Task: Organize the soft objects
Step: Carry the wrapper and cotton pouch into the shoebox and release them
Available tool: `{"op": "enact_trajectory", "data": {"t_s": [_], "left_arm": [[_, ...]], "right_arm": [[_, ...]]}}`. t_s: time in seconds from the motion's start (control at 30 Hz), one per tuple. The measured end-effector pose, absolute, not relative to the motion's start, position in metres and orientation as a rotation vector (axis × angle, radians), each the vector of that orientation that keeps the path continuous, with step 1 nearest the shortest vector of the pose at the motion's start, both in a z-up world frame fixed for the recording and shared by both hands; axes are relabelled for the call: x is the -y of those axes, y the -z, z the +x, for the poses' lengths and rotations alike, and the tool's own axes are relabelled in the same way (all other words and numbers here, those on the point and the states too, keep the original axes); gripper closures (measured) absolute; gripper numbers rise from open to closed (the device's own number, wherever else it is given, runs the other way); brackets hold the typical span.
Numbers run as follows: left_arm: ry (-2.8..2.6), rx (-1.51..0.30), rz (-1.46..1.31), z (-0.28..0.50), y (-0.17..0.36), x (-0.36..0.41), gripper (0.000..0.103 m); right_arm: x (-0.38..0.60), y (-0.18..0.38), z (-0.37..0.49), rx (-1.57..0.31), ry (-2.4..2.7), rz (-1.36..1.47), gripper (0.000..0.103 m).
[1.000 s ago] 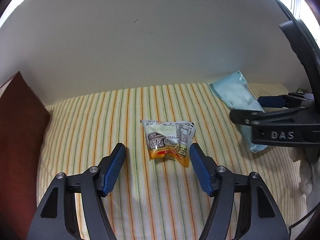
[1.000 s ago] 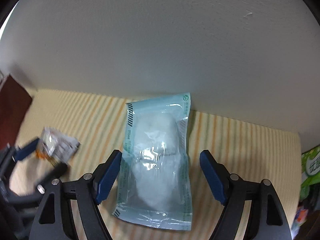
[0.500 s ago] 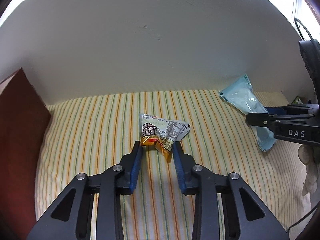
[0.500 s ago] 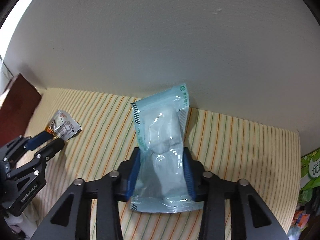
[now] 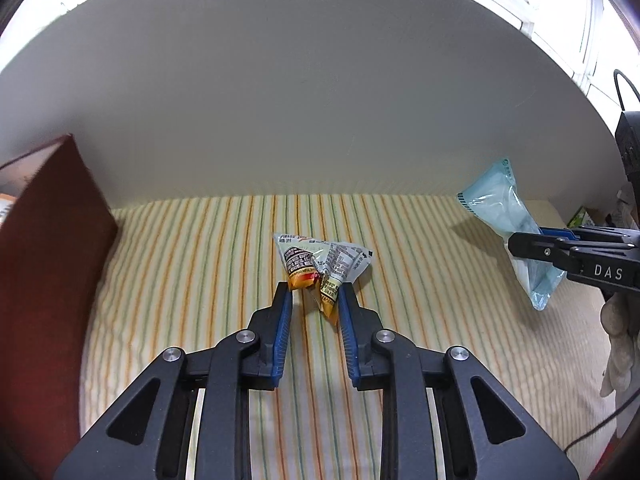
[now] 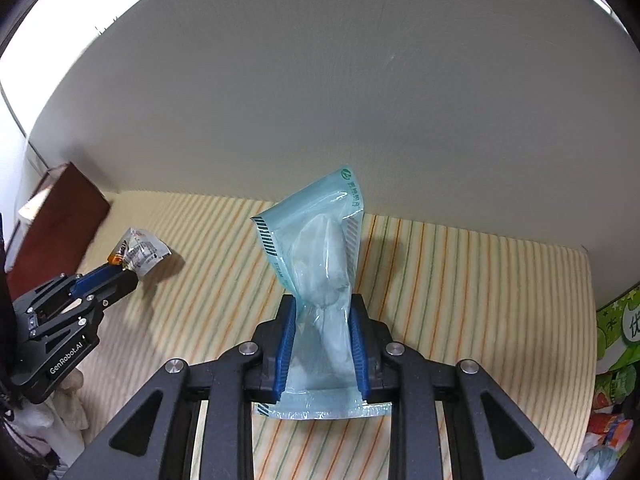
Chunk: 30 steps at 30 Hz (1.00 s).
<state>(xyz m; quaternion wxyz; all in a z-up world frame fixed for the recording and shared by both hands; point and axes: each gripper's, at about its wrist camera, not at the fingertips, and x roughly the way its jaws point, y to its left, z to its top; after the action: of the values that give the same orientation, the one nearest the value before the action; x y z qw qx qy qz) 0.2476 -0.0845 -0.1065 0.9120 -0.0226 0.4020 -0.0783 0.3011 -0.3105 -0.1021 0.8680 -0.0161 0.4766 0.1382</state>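
wall (image 5: pixel 320 100): plain, far side, behind everything
cloth (image 5: pixel 200 280): striped, covers the surface, nothing sorted on it
board (image 5: pixel 48 280): dark red, left edge
right gripper (image 6: pixel 323 320): jaws closing, pads pinch blue pouch (image 6: pixel 316 264) at its near half; pouch stands up off cloth, right of centre
left gripper (image 5: pixel 314 300): jaws closing, narrow, tips nip near corner of snack packet (image 5: pixel 320 260); packet mid-cloth, seems lifted
progress: early; both items grabbed, neither placed; carrying and setting down left; destination not in view

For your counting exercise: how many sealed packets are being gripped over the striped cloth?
2: the snack packet in the left gripper, the pale blue packet in the right gripper. Others may be hidden.
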Motion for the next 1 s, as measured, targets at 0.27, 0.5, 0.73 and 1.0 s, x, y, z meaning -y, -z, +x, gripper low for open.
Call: {"op": "enact_trajectory", "data": {"t_s": [0.27,0.5,0.73,1.0], "left_arm": [[0.155,-0.796,-0.030,0.216,0.086,0.069,0.095],[0.142,-0.781,-0.088,0.208,0.085,0.047,0.095],[0.158,-0.716,-0.139,0.179,0.062,0.038,0.095],[0.068,-0.638,-0.160,0.117,0.027,-0.021,0.095]], "right_arm": [[0.305,0.071,0.273,-0.940,-0.362,-0.072,0.080],[0.283,0.061,0.244,-0.904,-0.400,-0.105,0.080],[0.256,0.044,0.234,-0.888,-0.475,-0.110,0.080],[0.184,0.019,0.222,-0.831,-0.646,-0.180,0.080]]}}
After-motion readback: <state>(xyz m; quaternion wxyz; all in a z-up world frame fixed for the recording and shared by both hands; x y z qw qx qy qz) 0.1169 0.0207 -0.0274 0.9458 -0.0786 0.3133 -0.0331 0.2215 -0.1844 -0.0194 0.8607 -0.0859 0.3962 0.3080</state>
